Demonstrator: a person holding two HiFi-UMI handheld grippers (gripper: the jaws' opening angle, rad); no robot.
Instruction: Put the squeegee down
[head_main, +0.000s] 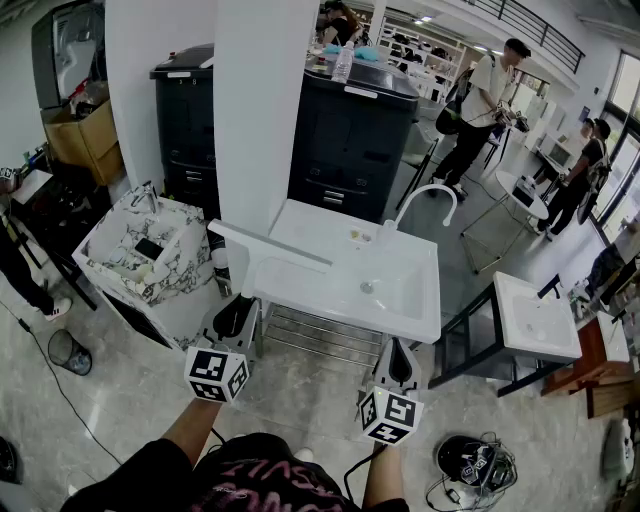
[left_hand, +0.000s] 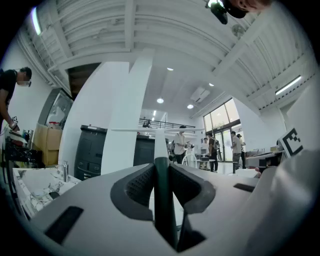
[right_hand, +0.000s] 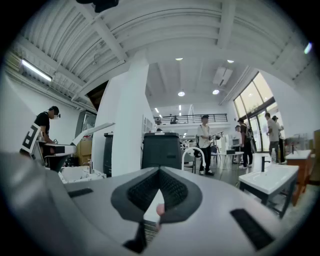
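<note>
The squeegee (head_main: 270, 245) has a long white blade on a white neck and a dark green handle (left_hand: 161, 200). My left gripper (head_main: 237, 318) is shut on that handle and holds the squeegee upright, so the blade (left_hand: 157, 131) hangs level above the left front corner of the white sink (head_main: 350, 300). The left gripper (left_hand: 161, 167) pads press the handle from both sides. My right gripper (head_main: 398, 362) hovers in front of the sink's right half, shut with nothing in it. In the right gripper view the right gripper (right_hand: 159, 172) pads meet at the tips.
A curved white faucet (head_main: 425, 195) rises at the sink's back. A marble-pattern basin (head_main: 140, 250) stands to the left, another white basin (head_main: 535, 315) to the right. A white pillar (head_main: 265, 110) and black cabinets (head_main: 350, 140) are behind. People walk at the back right. Cables (head_main: 475, 465) lie on the floor.
</note>
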